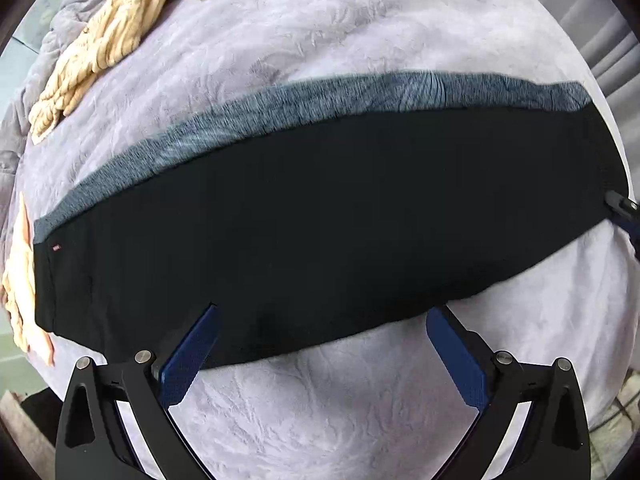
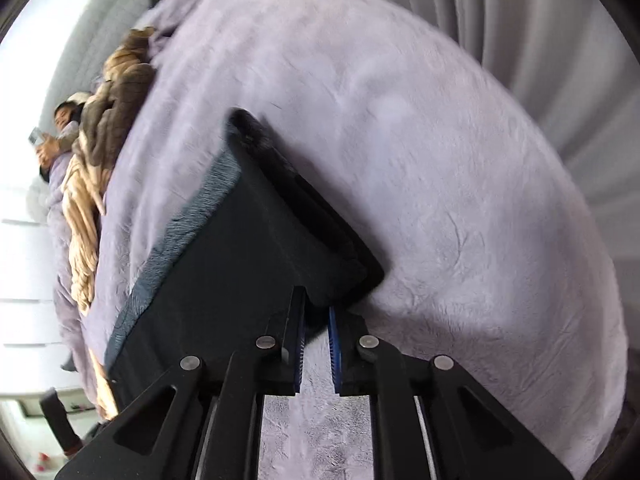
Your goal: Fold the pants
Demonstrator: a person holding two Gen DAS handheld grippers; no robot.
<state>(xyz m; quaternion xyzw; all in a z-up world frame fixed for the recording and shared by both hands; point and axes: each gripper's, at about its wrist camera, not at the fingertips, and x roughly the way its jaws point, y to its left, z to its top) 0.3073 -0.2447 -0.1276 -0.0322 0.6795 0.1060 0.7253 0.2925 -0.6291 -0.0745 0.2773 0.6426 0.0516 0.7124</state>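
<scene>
Your right gripper (image 2: 316,328) pinched the black pants (image 1: 320,220) corner; your left gripper (image 1: 320,344) hung wide apart. Next, likely grip the near edge.

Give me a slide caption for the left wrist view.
Open left gripper hovers over black pants on lavender blanket.

My left gripper (image 1: 320,316) has matte black arms with triangular cut-outs, silver round pivot pins at the joints, and two dark blue finger pads (image 1: 188,360) with a fine dotted texture. My right gripper (image 2: 317,312) has the same build: black linkage bars, four silver pins across the top, elongated cut-outs, and thin blue pads (image 2: 334,352) seen edge-on with ribbed faces.
</scene>
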